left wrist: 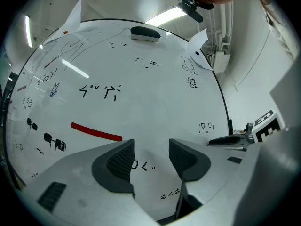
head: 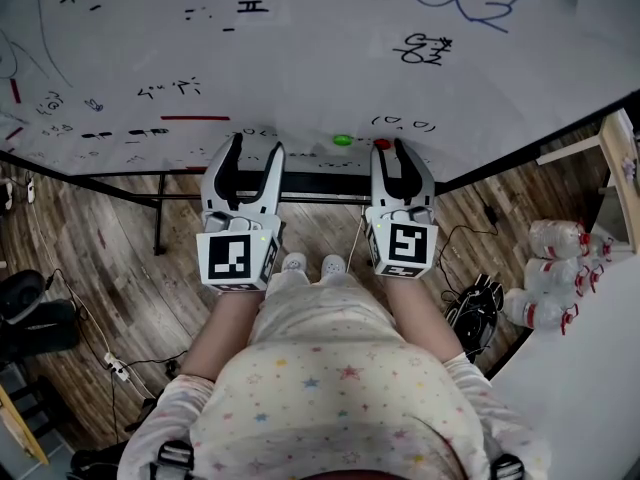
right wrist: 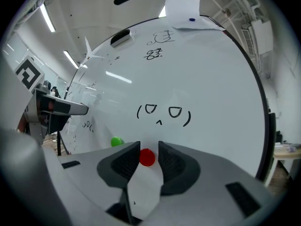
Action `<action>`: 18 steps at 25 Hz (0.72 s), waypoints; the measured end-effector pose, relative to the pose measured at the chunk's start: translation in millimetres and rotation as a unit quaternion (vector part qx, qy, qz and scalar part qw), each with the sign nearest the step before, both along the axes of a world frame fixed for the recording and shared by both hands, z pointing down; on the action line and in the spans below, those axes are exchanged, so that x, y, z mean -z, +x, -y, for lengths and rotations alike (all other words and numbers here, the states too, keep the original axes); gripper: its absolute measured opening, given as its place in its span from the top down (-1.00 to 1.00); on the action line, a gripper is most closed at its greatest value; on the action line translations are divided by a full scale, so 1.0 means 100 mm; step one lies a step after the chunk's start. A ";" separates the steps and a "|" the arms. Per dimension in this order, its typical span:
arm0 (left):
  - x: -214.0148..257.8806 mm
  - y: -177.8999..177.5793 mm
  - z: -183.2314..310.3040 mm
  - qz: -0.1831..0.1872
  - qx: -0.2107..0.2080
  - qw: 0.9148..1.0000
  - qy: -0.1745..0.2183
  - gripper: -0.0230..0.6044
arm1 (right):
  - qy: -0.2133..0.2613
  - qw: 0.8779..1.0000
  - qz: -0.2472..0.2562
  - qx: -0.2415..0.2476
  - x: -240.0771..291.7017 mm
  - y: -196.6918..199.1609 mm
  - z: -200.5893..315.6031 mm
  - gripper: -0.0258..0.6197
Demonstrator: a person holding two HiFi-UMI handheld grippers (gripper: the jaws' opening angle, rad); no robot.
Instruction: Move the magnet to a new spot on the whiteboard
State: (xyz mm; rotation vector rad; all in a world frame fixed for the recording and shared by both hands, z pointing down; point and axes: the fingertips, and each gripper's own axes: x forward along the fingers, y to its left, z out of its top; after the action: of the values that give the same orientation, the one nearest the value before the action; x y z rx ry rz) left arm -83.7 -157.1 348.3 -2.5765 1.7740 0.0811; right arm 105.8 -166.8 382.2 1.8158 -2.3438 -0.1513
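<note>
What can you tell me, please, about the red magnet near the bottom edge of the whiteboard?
The red magnet is a small round button, glossy like plastic. It sits flat on the whiteboard near its lower edge, below a drawn face and right of a green magnet. The right gripper has its jaws close on either side; one pad seems to touch it, a sliver of board shows at the other, so a firm grip cannot be confirmed.
</note>
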 end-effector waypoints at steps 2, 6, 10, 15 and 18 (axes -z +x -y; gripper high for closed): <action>0.02 0.01 0.00 -0.001 0.000 1.000 0.003 0.26 | 0.003 1.000 0.002 -0.001 0.03 0.01 -0.01 0.55; 0.06 0.03 -0.02 0.001 -0.003 1.000 0.005 0.26 | 0.011 1.000 0.007 -0.003 0.10 0.04 -0.03 0.56; 0.09 0.05 -0.03 0.001 -0.007 1.000 0.006 0.26 | 0.019 1.000 0.012 -0.004 0.18 0.06 -0.05 0.60; 0.14 0.12 -0.04 0.003 -0.018 1.000 0.010 0.31 | 0.027 0.999 0.016 -0.005 0.26 0.10 -0.08 0.65; 0.19 0.13 -0.04 0.000 -0.016 1.000 0.017 0.39 | 0.030 0.999 0.015 -0.008 0.30 0.14 -0.08 0.67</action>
State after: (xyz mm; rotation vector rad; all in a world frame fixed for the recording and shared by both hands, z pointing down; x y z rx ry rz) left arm -70.6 -152.8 329.4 -2.5819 1.7151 0.1104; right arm 119.4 -158.6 352.3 1.8776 -2.3691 -0.1956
